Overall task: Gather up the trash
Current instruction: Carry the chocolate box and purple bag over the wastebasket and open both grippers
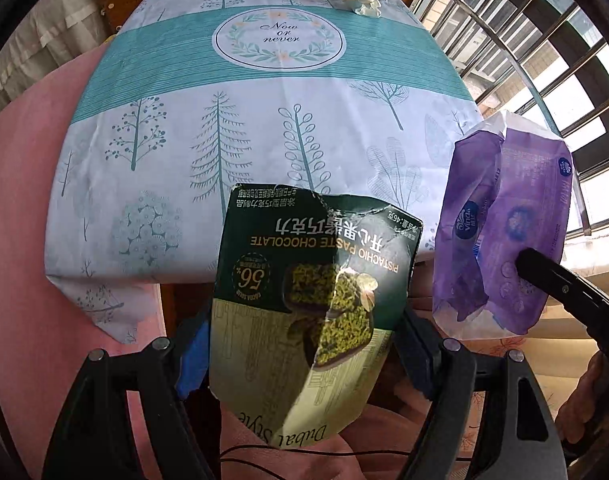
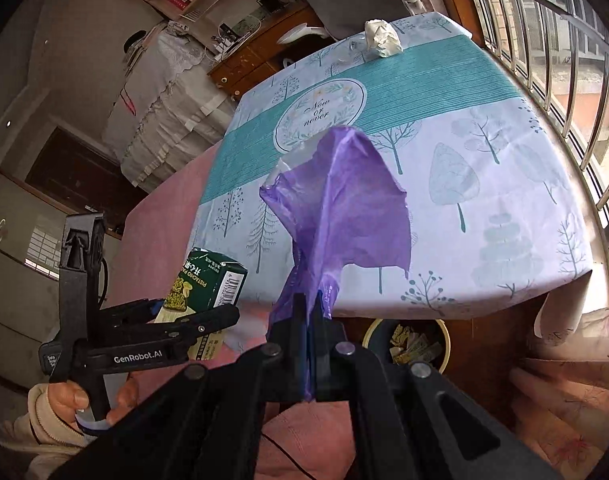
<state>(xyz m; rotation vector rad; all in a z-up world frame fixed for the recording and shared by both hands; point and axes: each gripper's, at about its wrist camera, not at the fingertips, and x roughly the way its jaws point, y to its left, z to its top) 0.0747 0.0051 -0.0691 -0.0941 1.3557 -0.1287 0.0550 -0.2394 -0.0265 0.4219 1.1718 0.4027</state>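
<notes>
Trash in transit: left gripper (image 1: 304, 344) clamps the chocolate box (image 1: 312, 292), right gripper (image 2: 310, 320) pinches the purple wrapper (image 2: 344, 208), both carried off the table's near edge (image 2: 424, 304), likely binward; crumpled paper (image 2: 382, 38) remains at the far edge.

left wrist: looking steeply down along its jaws, close over the desk (image 1: 264, 128) edge | right wrist: tilting down from beside it | both sharing the desk and crumpled paper (image 2: 382, 38)
</notes>
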